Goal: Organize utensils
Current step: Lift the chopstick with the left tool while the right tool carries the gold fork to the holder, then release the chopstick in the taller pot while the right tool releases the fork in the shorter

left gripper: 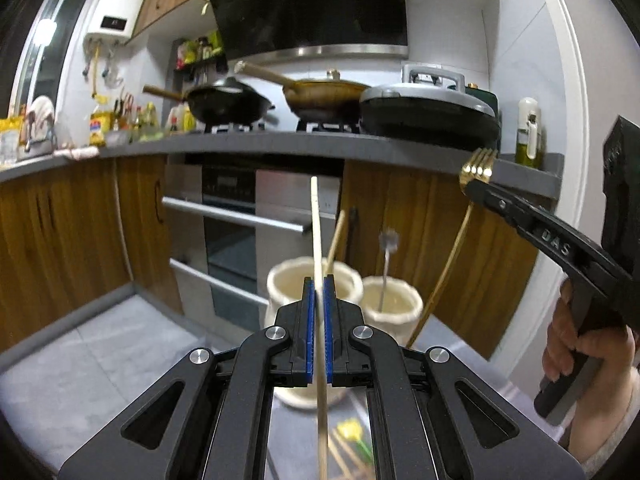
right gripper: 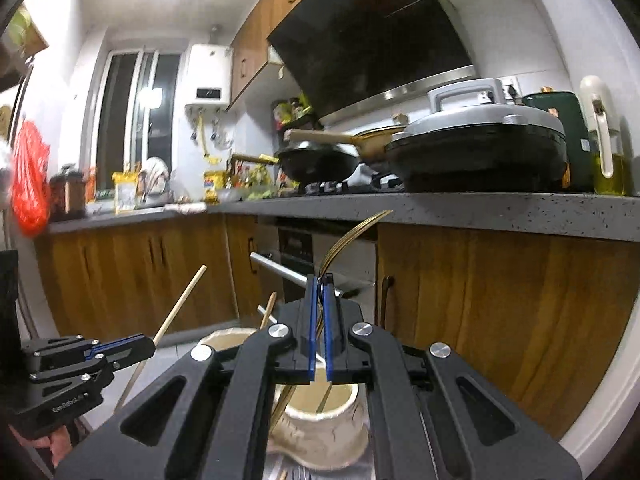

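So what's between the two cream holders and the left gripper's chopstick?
Nothing: in the left wrist view the chopstick, clamped in the left gripper, rises directly before the left holder; the right holder stands beside.

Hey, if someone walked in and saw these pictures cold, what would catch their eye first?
Probably the two raised utensils: the left hand-held gripper pinches a pale chopstick upright at centre, and the right hand-held gripper clamps a gold fork, tines up, at the right. Just below them stand two cream holders, the right one holding a silver utensil.
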Demonstrator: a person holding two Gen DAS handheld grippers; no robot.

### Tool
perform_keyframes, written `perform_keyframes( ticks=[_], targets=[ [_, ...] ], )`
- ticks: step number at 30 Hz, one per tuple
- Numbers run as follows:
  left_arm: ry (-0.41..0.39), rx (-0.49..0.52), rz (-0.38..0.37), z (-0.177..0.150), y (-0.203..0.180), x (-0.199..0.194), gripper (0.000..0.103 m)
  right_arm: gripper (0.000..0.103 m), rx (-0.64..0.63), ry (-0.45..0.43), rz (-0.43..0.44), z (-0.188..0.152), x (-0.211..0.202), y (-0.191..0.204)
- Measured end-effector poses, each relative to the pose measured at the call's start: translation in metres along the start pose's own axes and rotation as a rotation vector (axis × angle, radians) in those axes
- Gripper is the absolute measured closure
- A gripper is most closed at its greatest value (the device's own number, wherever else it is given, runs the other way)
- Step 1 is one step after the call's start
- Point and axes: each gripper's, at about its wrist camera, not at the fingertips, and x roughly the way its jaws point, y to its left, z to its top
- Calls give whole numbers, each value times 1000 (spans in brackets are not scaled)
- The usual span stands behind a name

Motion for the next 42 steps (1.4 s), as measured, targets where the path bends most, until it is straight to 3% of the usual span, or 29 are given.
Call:
perform_keyframes(
  ticks=[5, 9, 14, 20, 26, 34, 42],
  targets=[
    [-57, -33, -15, 28, 4, 30, 98, 100, 91, -91, -29, 6, -2, -25],
    [-94, -66, 5, 42, 12, 58, 98, 100, 144, -163, -102, 6, -4, -44],
    [-114, -77, 49, 49, 17, 89, 98, 100, 200, -171, -132, -2, 3, -62],
    [-159, -50, 119, 42, 17, 106, 98, 100, 173, -81, -110, -12, 27, -56],
    [-131, -69, 81, 30, 23, 105, 98, 100, 106, 9, -80, -24, 42, -43],
    [-65, -70, 49, 6, 25, 77, 98, 100, 66, 87, -40, -34, 60, -31],
    [-24, -53, 34, -13, 21, 64, 98, 100, 25, 141, -53, -45, 73, -23]
  ],
)
